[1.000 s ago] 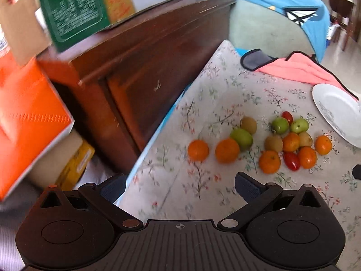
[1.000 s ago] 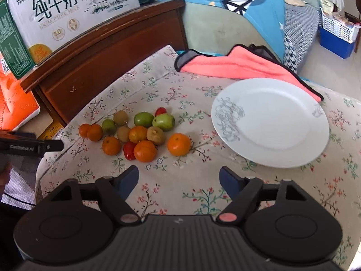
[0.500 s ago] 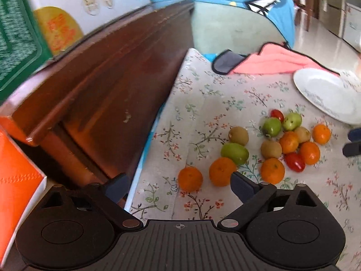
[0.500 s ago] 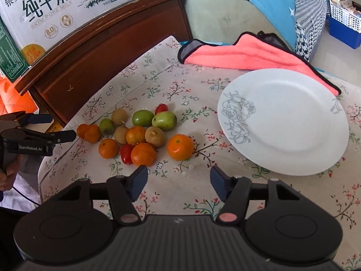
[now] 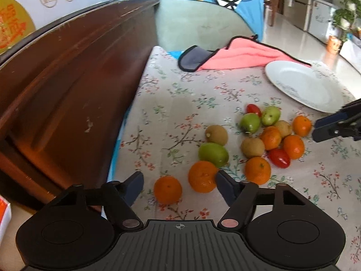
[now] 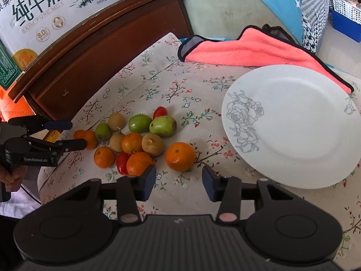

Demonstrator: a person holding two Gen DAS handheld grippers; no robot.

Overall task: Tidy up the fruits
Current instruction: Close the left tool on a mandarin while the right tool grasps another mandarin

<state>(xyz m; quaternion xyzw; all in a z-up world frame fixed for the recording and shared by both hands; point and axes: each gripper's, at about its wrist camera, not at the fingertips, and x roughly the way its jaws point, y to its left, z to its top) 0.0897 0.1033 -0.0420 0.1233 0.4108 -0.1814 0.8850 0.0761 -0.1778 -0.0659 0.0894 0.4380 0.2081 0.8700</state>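
While fruit clusters, pink cloth touches plate.

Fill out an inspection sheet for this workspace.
Surface: floral tablecloth.
Job's things: fruit pile of oranges, green fruits, brown fruits and red tomatoes, loose on the cloth; white plate bare.
Clutter: pink cloth behind the plate.
Grippers: left gripper closing, two oranges between its fingers, not pressed; right gripper closing, nothing gripped.
Cables: nothing seen.
Surroundings: wooden headboard, milk carton.
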